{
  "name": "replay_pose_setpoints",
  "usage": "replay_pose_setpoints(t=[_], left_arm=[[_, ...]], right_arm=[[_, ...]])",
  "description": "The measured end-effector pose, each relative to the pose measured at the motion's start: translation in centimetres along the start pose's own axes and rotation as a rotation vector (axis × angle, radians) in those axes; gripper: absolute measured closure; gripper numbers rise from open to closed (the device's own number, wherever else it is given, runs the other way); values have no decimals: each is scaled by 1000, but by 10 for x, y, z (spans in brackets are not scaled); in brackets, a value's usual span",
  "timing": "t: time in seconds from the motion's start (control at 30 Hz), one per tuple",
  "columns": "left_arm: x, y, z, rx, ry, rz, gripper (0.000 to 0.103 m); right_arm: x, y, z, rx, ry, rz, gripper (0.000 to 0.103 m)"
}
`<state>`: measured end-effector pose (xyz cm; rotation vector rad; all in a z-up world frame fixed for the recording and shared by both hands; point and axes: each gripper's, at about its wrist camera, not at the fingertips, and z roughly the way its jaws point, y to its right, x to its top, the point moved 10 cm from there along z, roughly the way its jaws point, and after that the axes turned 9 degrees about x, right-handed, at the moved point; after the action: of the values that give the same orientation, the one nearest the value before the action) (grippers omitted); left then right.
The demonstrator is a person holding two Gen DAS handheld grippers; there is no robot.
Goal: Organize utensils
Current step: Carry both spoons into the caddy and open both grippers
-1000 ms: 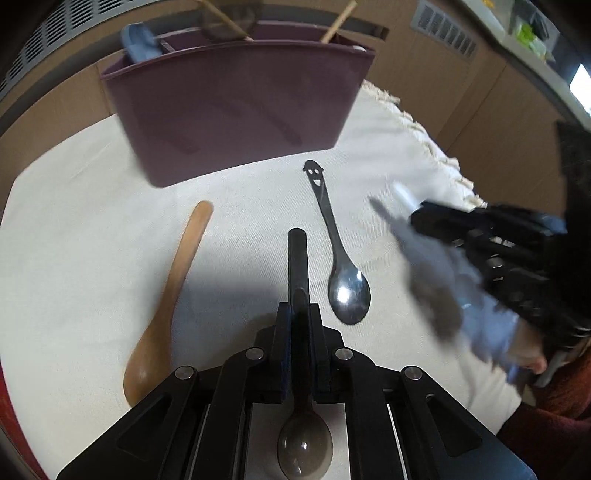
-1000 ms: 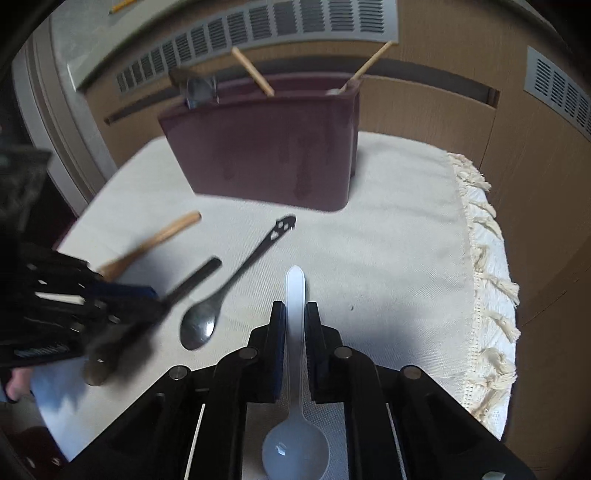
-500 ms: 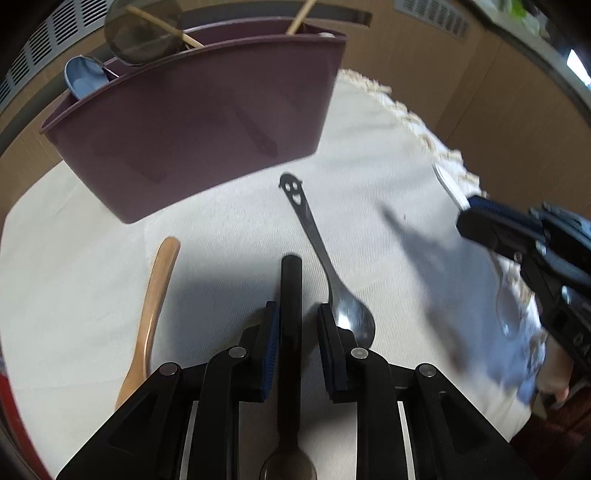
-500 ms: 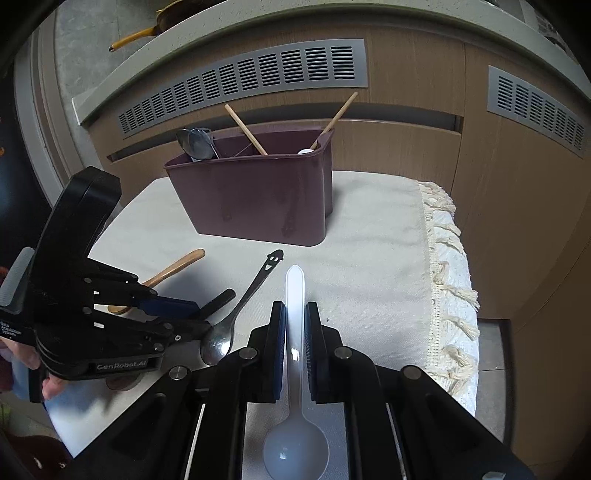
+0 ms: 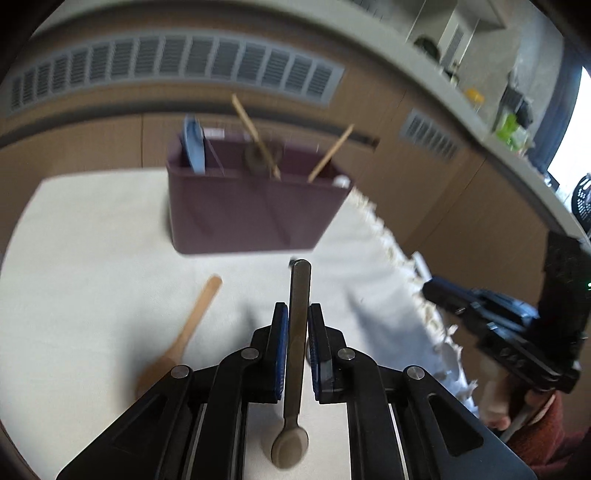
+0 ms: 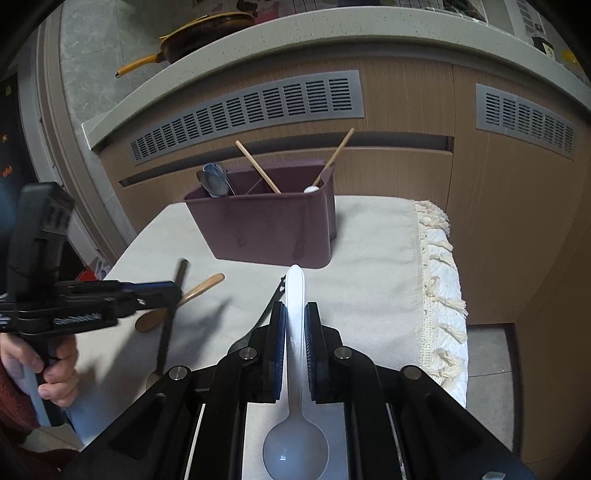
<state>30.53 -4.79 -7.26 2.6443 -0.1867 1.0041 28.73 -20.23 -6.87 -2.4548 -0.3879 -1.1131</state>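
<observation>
Utensils occupy three places: two are in the claws, two lie on the bench, the rest stand in the organizer.

Nearest, the left claw [image 5: 295,325] has the dark spoon [image 5: 296,354] between its blue pads; the jaws are closing on its flat, matte, straight-edged handle, the small oval bowl toward the camera. The right claw [image 6: 294,325] is clamped on the white plastic spoon [image 6: 295,369], smooth and translucent, with a rounded handle tip pointing forward and a wide round bowl.

On the bench [image 6: 369,277], covered by a cream woven cloth with a tasselled fringe, the wooden spoon [image 5: 184,339] lies flat, slender and light brown. The metal spoon [image 6: 271,302] lies just beside the right claw, mostly hidden by it.

Farther off, the organizer [image 6: 266,225] is a maroon, smooth-walled plastic bin with rounded corners and internal dividers. It holds upright metal spoons, two tilted wooden sticks and a white tip.

The right wrist view alone shows the dividers sharply, plus the yellow-handled pan [image 6: 199,33] on the counter behind. The left wrist view is motion-blurred.
</observation>
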Motion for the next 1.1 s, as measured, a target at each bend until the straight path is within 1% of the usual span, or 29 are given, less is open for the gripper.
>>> replay_pose_setpoints(t=[0.03,0.13,0.33,0.37,0.47,0.57,0.6,0.67,0.7,0.73,0.77,0.8,0.87,0.9,0.97,1.03,1.1], left_arm=[[2,-1,-5,1,12,-2,100],[8,-6,-14,1,38,-7,100],[9,-8,-16,-4,50,-25,100],[9,-8,-20,-6,60,-27,100],[26,-6,-42,-28,126,-36,100],[61,-1,-78,-45,246,-33,100],[78,1,-92,-45,302,-26,100],[119,2,-125,-29,444,-19,100],[131,1,-135,-24,491,-21,100],[148,-1,-147,-15,560,-19,100],[160,-2,-153,-3,605,-16,100],[175,-5,-156,16,646,-5,100],[189,-11,-149,31,647,-9,100],[194,-16,-140,26,632,-21,100],[201,-26,-121,24,610,-32,100],[206,-39,-101,42,612,-44,100],[207,-48,-74,36,587,-65,100]], right_arm=[[1,-2,0,4,1,0,94],[1,-8,2,8,-2,-6,94],[1,-14,3,5,-14,-26,94],[1,-14,2,4,-11,-25,94],[11,-15,-5,12,23,-23,94],[42,-19,-23,37,116,-23,94],[60,-23,-32,52,165,-32,94],[99,-34,-49,94,254,-60,94],[120,-40,-58,122,303,-74,94],[146,-47,-69,154,373,-91,94],[167,-52,-77,175,430,-107,94],[180,-54,-81,183,464,-115,94],[207,-57,-81,183,532,-119,94],[215,-56,-76,192,545,-113,94],[223,-55,-59,210,549,-100,94],[227,-48,-33,194,548,-95,94],[228,-39,-5,175,525,-82,94]])
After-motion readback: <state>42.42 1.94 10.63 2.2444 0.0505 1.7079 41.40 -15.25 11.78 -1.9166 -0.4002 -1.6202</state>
